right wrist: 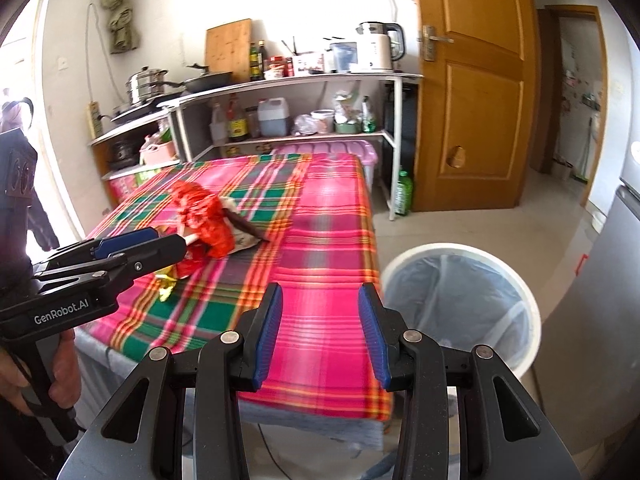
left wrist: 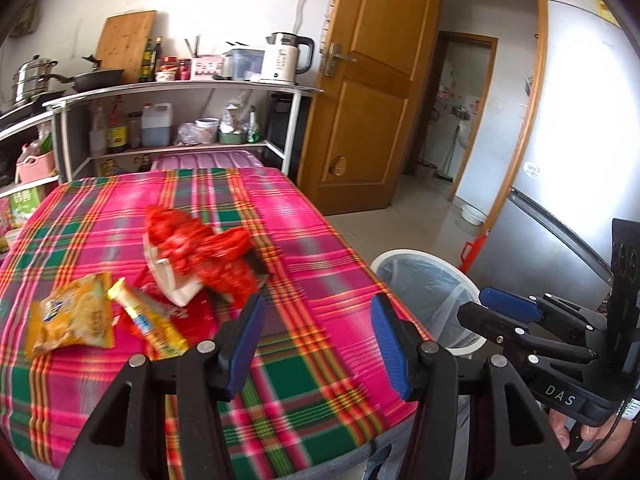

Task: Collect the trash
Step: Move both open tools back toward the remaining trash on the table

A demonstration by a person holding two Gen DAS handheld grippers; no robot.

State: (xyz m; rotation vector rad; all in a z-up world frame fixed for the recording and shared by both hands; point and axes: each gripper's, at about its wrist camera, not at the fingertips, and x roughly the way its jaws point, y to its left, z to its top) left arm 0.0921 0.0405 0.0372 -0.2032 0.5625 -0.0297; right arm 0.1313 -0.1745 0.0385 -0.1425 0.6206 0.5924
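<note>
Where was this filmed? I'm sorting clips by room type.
Probably a small home kitchen: a shelf rack with a wok, steamer pot and electric kettle, and a fridge by the door.

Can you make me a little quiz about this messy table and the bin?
1. True or false: the bin stands on the table.
2. Which is nearest the red bag? A yellow packet, B kettle, C door.
3. Fill in: both the left gripper and the right gripper are open and hold ______.

Key: 1 false, it stands on the floor beside the table. 2 A. 3 nothing.
</note>
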